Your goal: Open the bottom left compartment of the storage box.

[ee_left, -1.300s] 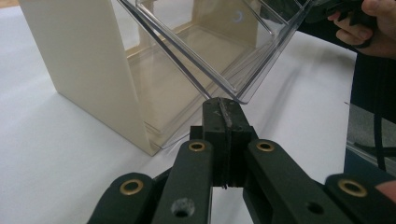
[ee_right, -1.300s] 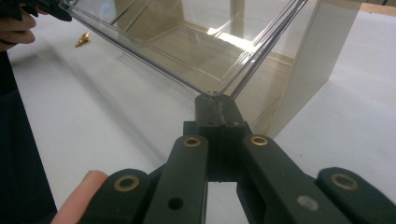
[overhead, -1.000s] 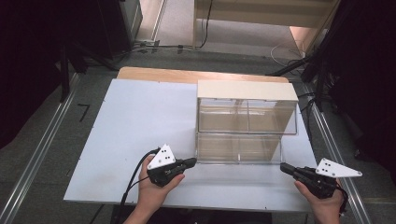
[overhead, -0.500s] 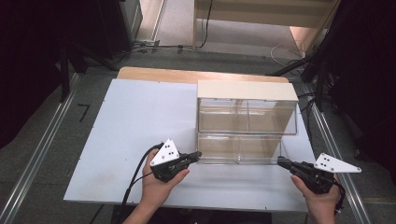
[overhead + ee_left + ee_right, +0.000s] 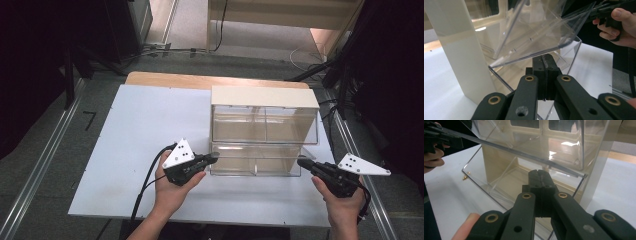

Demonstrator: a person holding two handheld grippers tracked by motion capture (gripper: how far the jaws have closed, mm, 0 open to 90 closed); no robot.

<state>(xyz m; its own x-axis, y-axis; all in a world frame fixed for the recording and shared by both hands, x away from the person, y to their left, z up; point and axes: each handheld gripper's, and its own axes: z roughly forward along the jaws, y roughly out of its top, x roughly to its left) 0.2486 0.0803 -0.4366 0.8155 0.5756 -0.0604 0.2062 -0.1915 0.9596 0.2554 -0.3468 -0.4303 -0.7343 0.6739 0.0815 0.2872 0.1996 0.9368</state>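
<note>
Two claws are at work, one in each hand. The left claw (image 5: pixel 214 157) has its jaws pressed together with nothing between them, the tip touching or just beside the left front corner of the clear drawer (image 5: pixel 257 161). In the left gripper view that claw (image 5: pixel 545 58) sits right under the tilted edge of a clear panel. The right claw (image 5: pixel 301 162) is likewise pressed together and empty, its tip at the drawer's right front corner. In the right gripper view it (image 5: pixel 539 172) points just under the clear front edge, into the open drawer below.

The drawer belongs to one clear plastic cabinet (image 5: pixel 265 97) with a cream top, standing on the right half of the white table (image 5: pixel 135 130). The cabinet shows two compartments side by side in its upper row and one wide drawer below, drawn out toward the person. The drawer seems to have a middle divider, though the glare makes that hard to tell for sure.

In the right gripper view two small brass-coloured bits (image 5: pixel 466 176) lie on the table just beside the drawer's far corner.

Two hands hold the grippers: the left hand (image 5: pixel 172 192) and the right hand (image 5: pixel 342 207). One black cable (image 5: pixel 145 182) trails from the left gripper. The cabinet's cream side wall (image 5: pixel 461 55) stands close on the left of the left claw.
</note>
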